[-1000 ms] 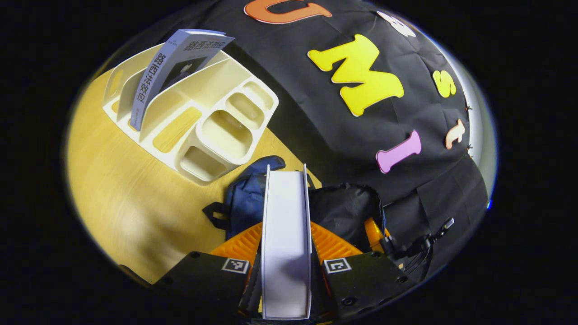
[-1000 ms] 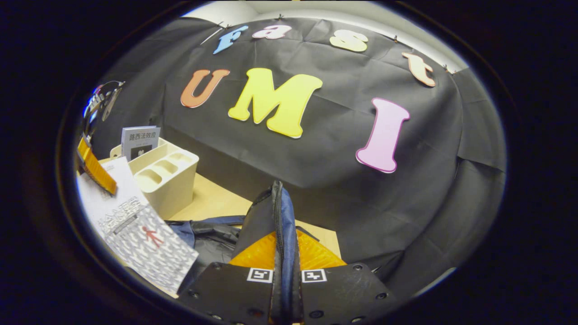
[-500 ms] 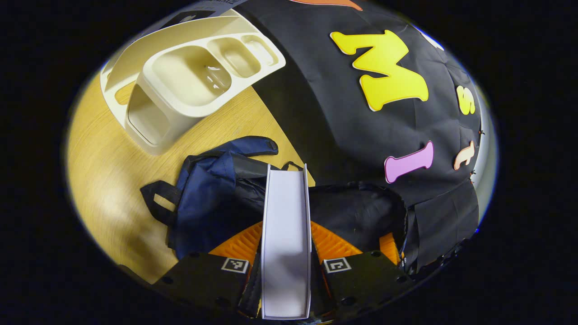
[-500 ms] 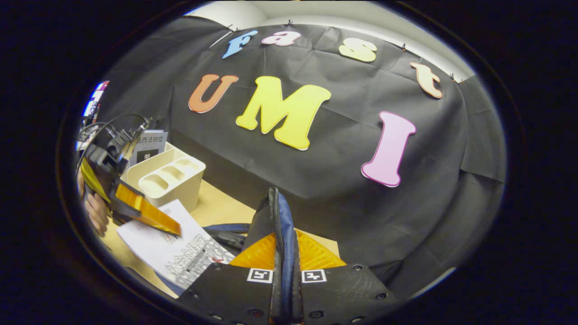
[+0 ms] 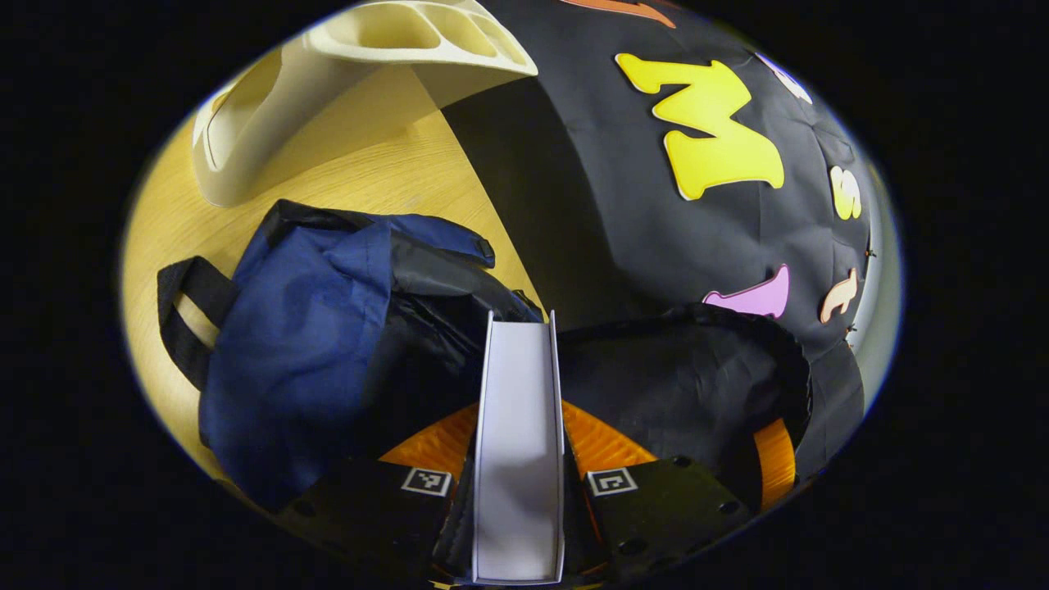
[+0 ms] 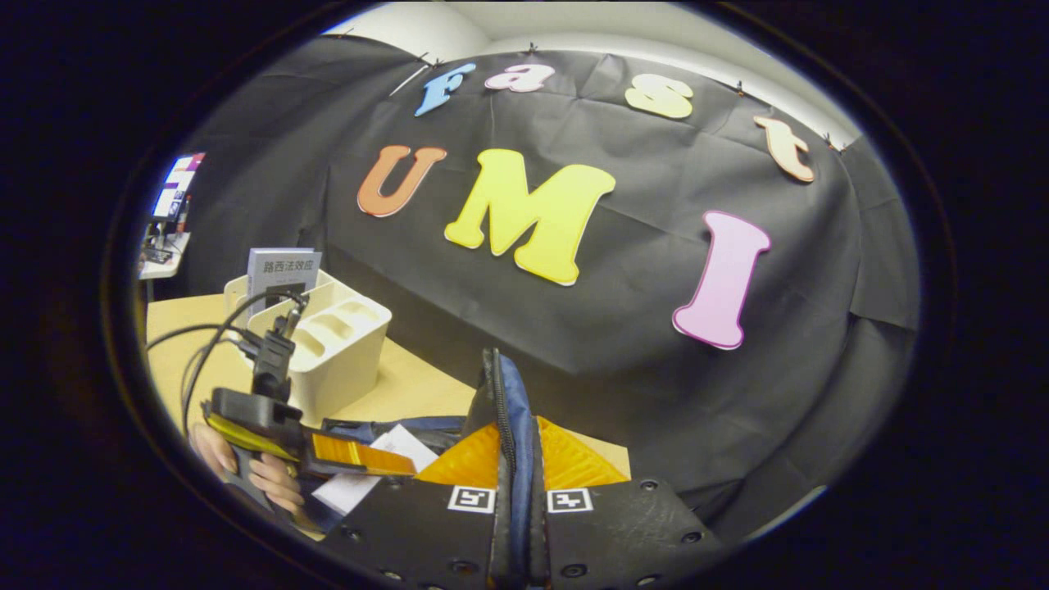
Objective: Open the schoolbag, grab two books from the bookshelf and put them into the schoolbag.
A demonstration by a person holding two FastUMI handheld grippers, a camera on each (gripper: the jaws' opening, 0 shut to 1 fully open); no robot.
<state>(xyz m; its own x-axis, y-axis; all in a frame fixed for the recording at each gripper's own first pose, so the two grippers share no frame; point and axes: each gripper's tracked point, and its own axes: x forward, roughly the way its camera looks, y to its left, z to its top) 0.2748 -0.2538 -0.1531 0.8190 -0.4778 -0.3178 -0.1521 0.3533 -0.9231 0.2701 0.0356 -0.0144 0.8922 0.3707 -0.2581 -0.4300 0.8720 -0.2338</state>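
Left tool (image 5: 518, 459): you are clamping the book (image 5: 518, 426), lowering it closer into the schoolbag (image 5: 328, 344) (first of two).
Right tool (image 6: 515, 524): you are pinching the bag's rim (image 6: 506, 426).

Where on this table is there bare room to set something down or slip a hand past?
Bare wood of the table lies between the bookshelf and the schoolbag, and on the near left edge beside the bag's black strap. It is crowded at the bag mouth, where the book and both grippers meet.
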